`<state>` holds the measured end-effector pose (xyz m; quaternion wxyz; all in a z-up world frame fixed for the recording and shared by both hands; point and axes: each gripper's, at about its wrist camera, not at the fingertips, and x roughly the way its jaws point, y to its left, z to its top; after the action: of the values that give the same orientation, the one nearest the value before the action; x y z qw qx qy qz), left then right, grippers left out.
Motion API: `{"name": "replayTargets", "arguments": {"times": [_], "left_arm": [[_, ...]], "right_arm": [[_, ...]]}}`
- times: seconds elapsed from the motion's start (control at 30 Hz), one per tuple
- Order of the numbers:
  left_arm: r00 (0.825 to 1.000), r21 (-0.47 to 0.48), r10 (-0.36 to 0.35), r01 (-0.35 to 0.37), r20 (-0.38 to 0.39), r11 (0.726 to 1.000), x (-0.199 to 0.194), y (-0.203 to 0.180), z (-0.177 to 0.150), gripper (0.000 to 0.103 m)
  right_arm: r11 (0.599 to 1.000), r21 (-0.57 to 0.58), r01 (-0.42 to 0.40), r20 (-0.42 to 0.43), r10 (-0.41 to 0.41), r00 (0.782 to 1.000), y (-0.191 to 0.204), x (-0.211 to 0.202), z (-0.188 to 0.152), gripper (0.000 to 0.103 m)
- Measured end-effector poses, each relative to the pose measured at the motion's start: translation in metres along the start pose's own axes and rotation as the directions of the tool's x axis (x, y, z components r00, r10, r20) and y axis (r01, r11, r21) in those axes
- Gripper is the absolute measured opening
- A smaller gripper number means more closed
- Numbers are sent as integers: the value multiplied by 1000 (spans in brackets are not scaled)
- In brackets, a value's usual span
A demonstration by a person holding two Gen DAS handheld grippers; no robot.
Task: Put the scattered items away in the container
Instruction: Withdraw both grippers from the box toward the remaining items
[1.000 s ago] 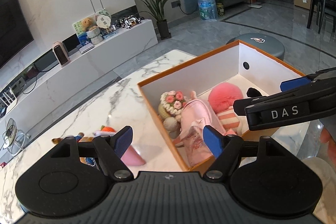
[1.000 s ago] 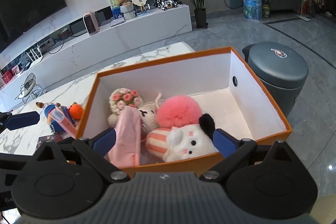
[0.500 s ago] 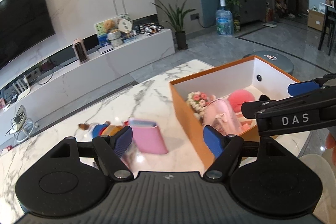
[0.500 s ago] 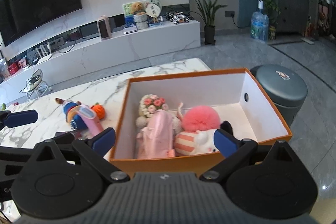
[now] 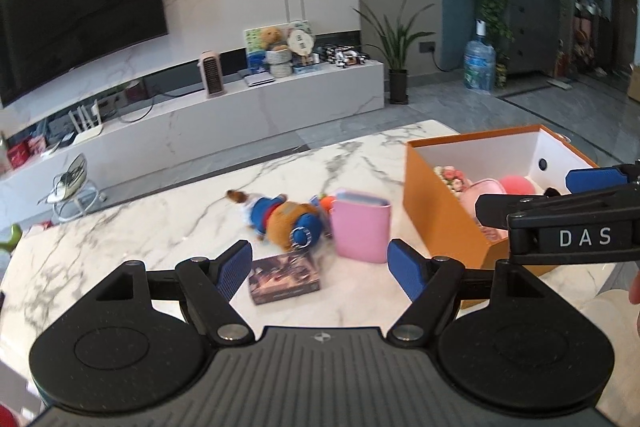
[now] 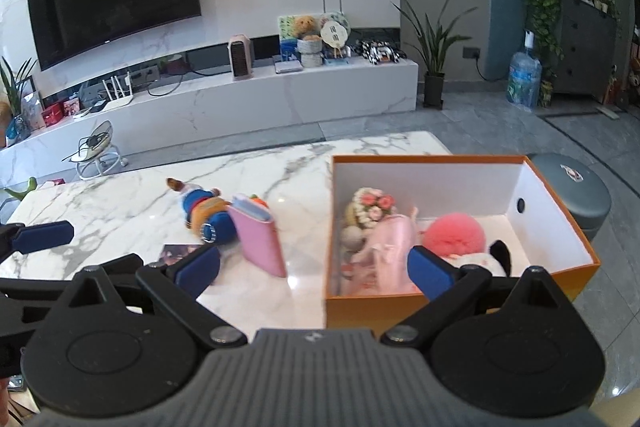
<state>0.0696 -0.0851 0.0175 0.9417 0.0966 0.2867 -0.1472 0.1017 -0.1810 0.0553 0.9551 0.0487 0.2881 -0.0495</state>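
Left wrist view: the left gripper [image 5: 320,269] is shown with its blue pads spread and nothing between them, held above the marble table [image 5: 160,227]. Framed just beyond the pads are the items not yet tidied: a small dark card box [image 5: 284,279] lying flat nearest the gripper, a pink case [image 5: 362,227] standing upright beyond it, and a plush doll in blue and brown [image 5: 284,223] lying on its side beside the case, with a small orange toy [image 5: 326,203] partly hidden behind both. The container, an orange box with a white interior [image 5: 440,211], stands to the right, near the pink case but apart from it. The right gripper [image 6: 314,269] is seen in the right wrist view, likewise spread and empty, held over the near left corner of the orange box. Already lying inside the box are a flower-topped plush [image 6: 370,205], a pink backpack-shaped toy [image 6: 390,239], a pink pompom [image 6: 454,233] and a white plush with a black ear [image 6: 490,259], the last partly covered by the gripper finger.

The step in hand is judged to be the approach to a further pick, with part of the task done and four items left on the table. The next move calls for the open left jaws to be lowered around one item, most readily the card box or the upright case, closed, and carried rightward over the box wall. The case may be toppled if struck from the side.
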Motion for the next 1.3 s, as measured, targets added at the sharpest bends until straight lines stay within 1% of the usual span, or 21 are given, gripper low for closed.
{"name": "replayTargets", "arguments": {"times": [0.23, 0.43, 0.6, 0.77, 0.9, 1.0, 1.17, 1.3], "left_arm": [[1000, -58, -2, 3, 13, 998, -9, 29, -15, 88], [1000, -114, 19, -18, 2, 993, -7, 57, -29, 88], [999, -173, 42, -45, -19, 984, 1, 83, -38, 88], [998, -213, 53, -61, -42, 975, 13, 101, -45, 88], [996, -233, 67, -77, -53, 969, 25, 113, -47, 88], [996, -241, 62, -75, -63, 968, 37, 119, -45, 88], [996, -228, 52, -69, -79, 971, 60, 122, -38, 88], [995, -204, 37, -56, -98, 977, 81, 123, -31, 88]], "right_arm": [[998, -69, -1, 84, 7, 996, 46, -8, -6, 102], [994, -109, -4, 75, 12, 997, 78, 1, -9, 102], [990, -140, -9, 73, 20, 997, 98, 14, -12, 102], [991, -132, -29, 29, 33, 999, 104, 34, -12, 102], [993, -121, -18, 4, 19, 1000, 107, 52, -13, 102], [993, -114, -16, -11, 15, 1000, 105, 65, -12, 102], [995, -96, -14, -62, 8, 998, 99, 94, -8, 102], [997, -77, -33, -98, 25, 995, 94, 118, -2, 102]]}}
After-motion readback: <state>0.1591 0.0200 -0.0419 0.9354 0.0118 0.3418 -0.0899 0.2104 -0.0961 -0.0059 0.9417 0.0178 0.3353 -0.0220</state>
